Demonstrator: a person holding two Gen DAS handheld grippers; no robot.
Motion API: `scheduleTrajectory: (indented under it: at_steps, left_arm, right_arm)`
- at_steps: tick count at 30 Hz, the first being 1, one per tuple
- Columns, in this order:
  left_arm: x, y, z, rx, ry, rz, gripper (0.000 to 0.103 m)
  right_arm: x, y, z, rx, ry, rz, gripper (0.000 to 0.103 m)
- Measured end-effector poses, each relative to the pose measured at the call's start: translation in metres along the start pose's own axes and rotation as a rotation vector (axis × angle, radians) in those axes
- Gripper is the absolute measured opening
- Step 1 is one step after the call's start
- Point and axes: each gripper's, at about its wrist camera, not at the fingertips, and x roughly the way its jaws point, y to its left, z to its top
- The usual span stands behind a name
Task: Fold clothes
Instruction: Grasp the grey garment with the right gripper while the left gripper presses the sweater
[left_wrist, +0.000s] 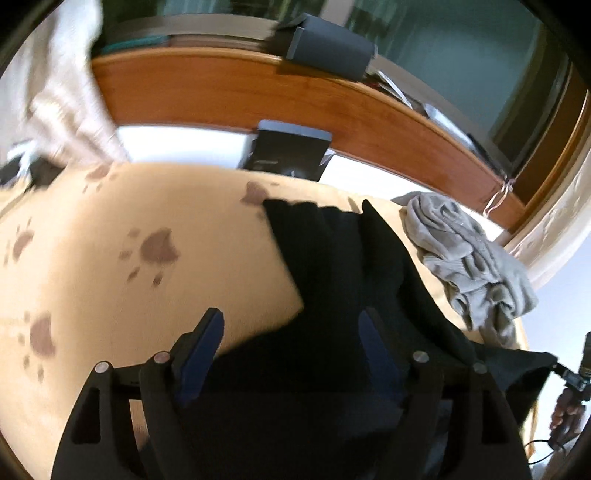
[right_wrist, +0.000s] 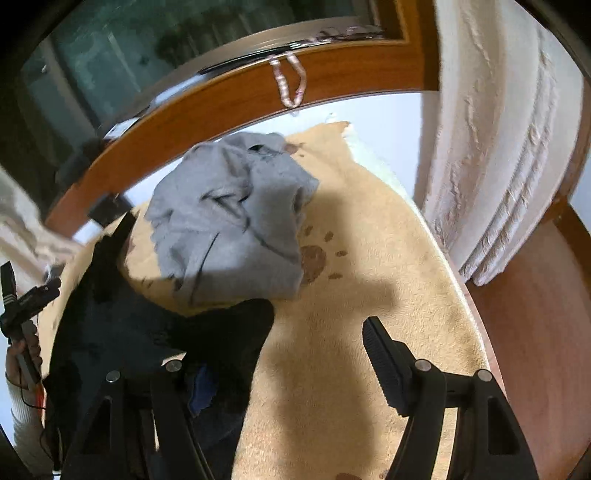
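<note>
While both grippers hang over the tan fleece blanket printed with brown paw marks (left_wrist: 110, 266), the soft black garment (left_wrist: 332, 258) lies spread across its middle, one edge running under each tool. In the left wrist view, the left gripper (left_wrist: 291, 332) stands with jaws spread, nothing pinched; its left pad sits over bare blanket and its right pad over black cloth. Further right, a crumpled grey garment (left_wrist: 469, 258) rests on the blanket just beside the black one, seemingly touching its edge. In the right wrist view, the right gripper (right_wrist: 280, 343) is likewise spread wide: its left finger is buried against dark fabric, its right finger (right_wrist: 380, 350) clear over the blanket. No grip is evident on either side.

Risks, as judged: closing here could catch fleece along with the garment, dragging the blanket. The grey heap's closeness invites snagging during a fold. Motion blur suggests haste, so an uneven pick-up is likely.
</note>
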Motion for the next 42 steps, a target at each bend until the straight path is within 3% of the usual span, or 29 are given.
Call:
scheduleTrajectory:
  at_steps: [6,11,14,16,20,26,31,34,39,42]
  left_arm:
    - [-0.013,0.008,-0.034,-0.021,0.010,-0.028,0.079]
    - [-0.016,0.015,-0.052,-0.042,0.031,-0.043,0.080]
    - [-0.018,0.021,-0.058,-0.078,0.035,-0.060,0.080]
    - [-0.018,0.022,-0.061,-0.105,0.039,-0.072,0.080]
    - [-0.018,0.015,-0.065,-0.095,0.033,-0.079,0.080]
    - [-0.017,-0.001,-0.073,-0.014,0.031,-0.069,0.080]
    - [-0.009,0.001,-0.076,-0.013,0.060,-0.069,0.080]
    - [-0.007,0.005,-0.076,-0.020,0.066,-0.071,0.080]
    - [-0.004,0.005,-0.077,-0.016,0.072,-0.074,0.081]
    - [-0.004,0.001,-0.079,-0.001,0.070,-0.069,0.082]
  right_arm:
    - [-0.016,-0.015,-0.002,0.040,0.009,0.079,0.073]
    - [-0.042,-0.036,-0.012,0.111,-0.031,-0.004,0.073]
    - [-0.066,-0.041,-0.016,0.146,-0.097,-0.102,0.073]
    - [-0.081,-0.026,-0.016,0.111,-0.147,-0.122,0.073]
    - [-0.085,0.033,-0.009,-0.027,-0.195,-0.025,0.073]
    - [-0.014,0.133,0.022,-0.159,-0.104,0.124,0.073]
    - [0.077,0.179,0.041,-0.205,0.067,-0.007,0.073]
    - [0.112,0.182,0.051,-0.229,0.133,-0.080,0.073]
    - [0.157,0.181,0.083,-0.274,0.141,-0.227,0.073]
    - [0.170,0.168,0.111,-0.249,0.108,-0.268,0.073]
